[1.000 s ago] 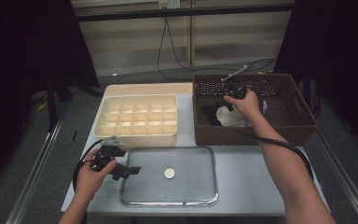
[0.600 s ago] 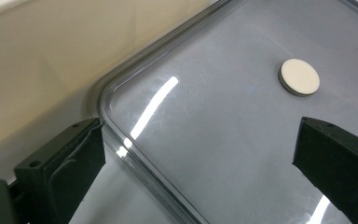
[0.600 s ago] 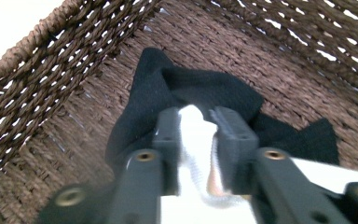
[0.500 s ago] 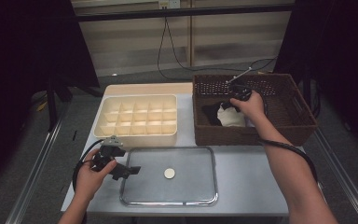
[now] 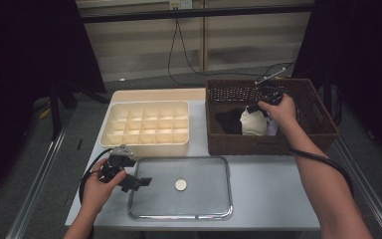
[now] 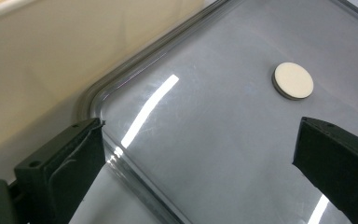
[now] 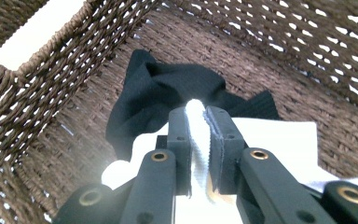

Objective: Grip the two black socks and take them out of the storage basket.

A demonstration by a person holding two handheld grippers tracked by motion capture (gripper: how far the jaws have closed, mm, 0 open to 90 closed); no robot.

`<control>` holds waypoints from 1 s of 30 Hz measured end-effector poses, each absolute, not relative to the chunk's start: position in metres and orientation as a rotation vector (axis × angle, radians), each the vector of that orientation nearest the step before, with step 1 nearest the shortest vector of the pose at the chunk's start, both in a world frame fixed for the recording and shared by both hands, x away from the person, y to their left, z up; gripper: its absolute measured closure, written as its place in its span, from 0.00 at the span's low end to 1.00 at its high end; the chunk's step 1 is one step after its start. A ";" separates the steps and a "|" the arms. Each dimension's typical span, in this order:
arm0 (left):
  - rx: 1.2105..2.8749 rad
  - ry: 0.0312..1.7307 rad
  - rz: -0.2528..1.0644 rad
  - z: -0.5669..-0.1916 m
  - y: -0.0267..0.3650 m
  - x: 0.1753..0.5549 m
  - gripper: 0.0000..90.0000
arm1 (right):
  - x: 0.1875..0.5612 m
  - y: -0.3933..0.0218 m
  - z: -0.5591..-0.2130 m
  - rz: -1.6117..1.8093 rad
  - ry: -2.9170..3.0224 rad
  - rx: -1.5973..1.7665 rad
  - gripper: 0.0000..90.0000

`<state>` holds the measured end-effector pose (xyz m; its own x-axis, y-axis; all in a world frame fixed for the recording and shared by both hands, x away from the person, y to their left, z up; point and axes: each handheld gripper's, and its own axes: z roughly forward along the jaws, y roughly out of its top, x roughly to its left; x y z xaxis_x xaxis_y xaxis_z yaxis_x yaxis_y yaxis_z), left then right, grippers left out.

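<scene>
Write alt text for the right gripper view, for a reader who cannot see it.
The right gripper is shut on a fold of white cloth pinched between its two black jaws, inside a brown woven basket. A crumpled black cloth lies just behind the white one on the basket floor.

No writing, label, brand, number or sign can be read anywhere on the table. The white cloth [image 7: 196, 140], the basket [image 5: 323, 130], the metal tray [image 5: 219, 164] and the divided box [image 5: 146, 127] all look plain.
</scene>
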<state>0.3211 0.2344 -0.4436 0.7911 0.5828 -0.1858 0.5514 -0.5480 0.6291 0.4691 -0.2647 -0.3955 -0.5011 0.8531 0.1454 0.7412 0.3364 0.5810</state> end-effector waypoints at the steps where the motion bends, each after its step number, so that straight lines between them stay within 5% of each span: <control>1: 2.280 0.836 0.059 -0.444 0.234 0.321 0.02 | 0.468 -0.267 -0.396 0.883 2.409 1.447 0.89; 9: 2.279 0.829 0.062 -0.444 0.231 0.321 0.02 | 0.462 -0.278 -0.399 0.893 2.390 1.472 0.85; 25: 2.276 0.830 0.053 -0.446 0.232 0.323 0.02 | 0.484 -0.240 -0.404 0.919 2.405 1.416 0.37; 30: 2.270 0.837 0.050 -0.446 0.236 0.324 0.02 | 0.493 -0.227 -0.410 0.908 2.440 1.376 0.29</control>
